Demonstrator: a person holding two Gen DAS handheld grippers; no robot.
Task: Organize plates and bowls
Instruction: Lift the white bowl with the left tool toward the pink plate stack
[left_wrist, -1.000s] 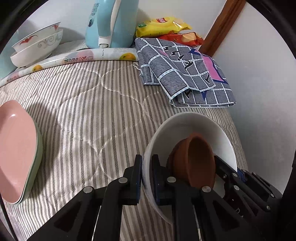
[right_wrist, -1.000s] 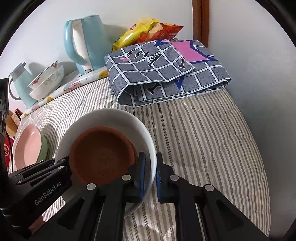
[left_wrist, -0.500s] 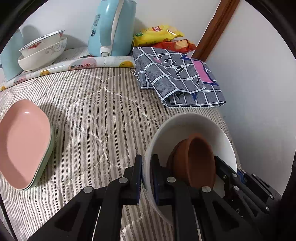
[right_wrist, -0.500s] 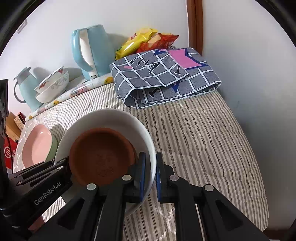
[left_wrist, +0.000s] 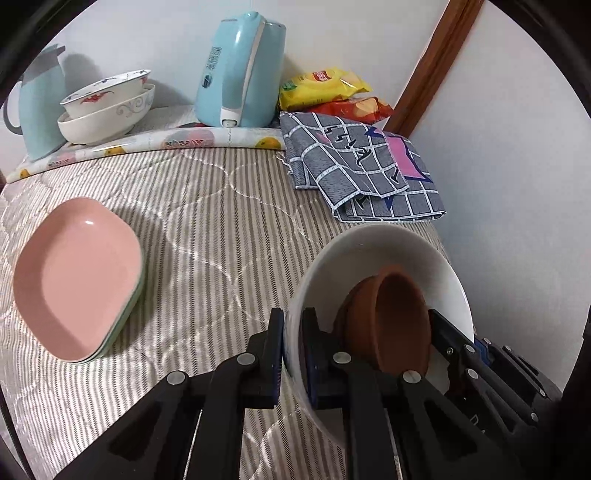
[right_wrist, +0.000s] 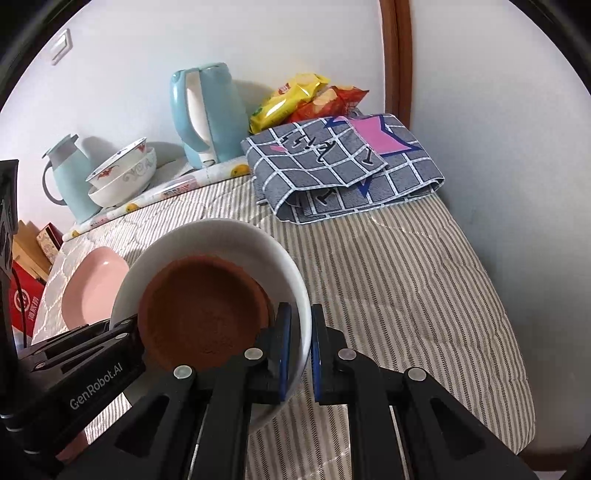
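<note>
- Left gripper (left_wrist: 291, 354) clamped on round white ceramic bowl's (left_wrist: 369, 251) rim; right gripper (right_wrist: 297, 354) clamped opposite, presumably for balance.
- Small brown clay bowl (right_wrist: 203, 310) nested inside, carried above striped quilted tabletop (right_wrist: 388, 277).

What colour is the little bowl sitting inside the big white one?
Reddish brown, like terracotta. The small bowl shows best in the right wrist view.
</note>
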